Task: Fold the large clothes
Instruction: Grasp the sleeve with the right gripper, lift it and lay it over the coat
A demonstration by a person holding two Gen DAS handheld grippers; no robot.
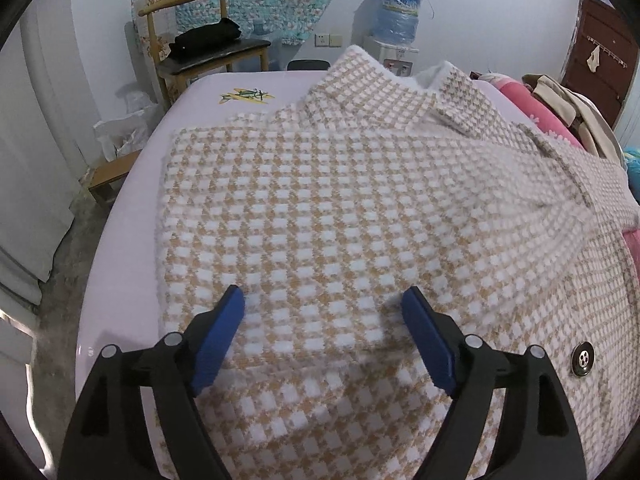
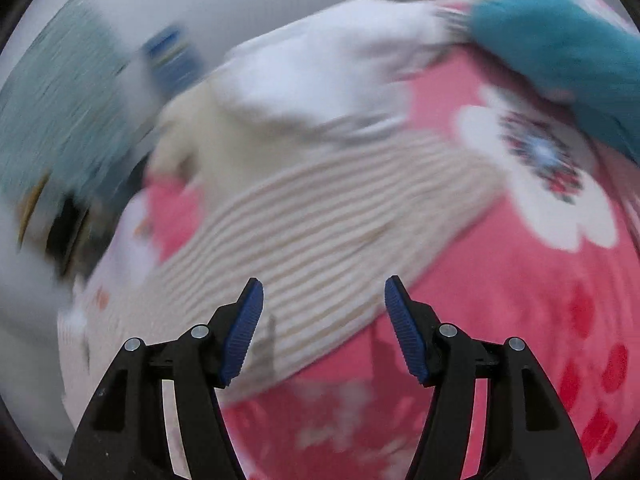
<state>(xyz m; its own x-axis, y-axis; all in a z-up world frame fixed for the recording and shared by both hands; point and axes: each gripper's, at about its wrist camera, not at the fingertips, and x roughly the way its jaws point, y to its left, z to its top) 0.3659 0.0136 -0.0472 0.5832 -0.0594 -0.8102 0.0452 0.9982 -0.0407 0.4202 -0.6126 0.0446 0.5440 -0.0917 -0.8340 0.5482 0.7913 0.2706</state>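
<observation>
A large tan-and-white checked coat [image 1: 320, 208] lies spread on the pale bed [image 1: 120, 288], its collar toward the far end and a dark button [image 1: 582, 359] at the right. My left gripper [image 1: 323, 300] hovers just above the folded near part of the coat, its blue pads wide apart with nothing pressed between them. The right wrist view is smeared by motion. There my right gripper [image 2: 324, 292] stands open over a blurred striped beige part of the coat [image 2: 320, 232] lying on a pink flowered quilt [image 2: 500, 300]; nothing is gripped.
A wooden chair [image 1: 208, 52] with dark clothes stands behind the bed, beside a water dispenser [image 1: 396, 20]. More garments are piled at the right edge [image 1: 568, 108]. A white garment [image 2: 320, 76] and a teal one [image 2: 560, 40] lie on the quilt.
</observation>
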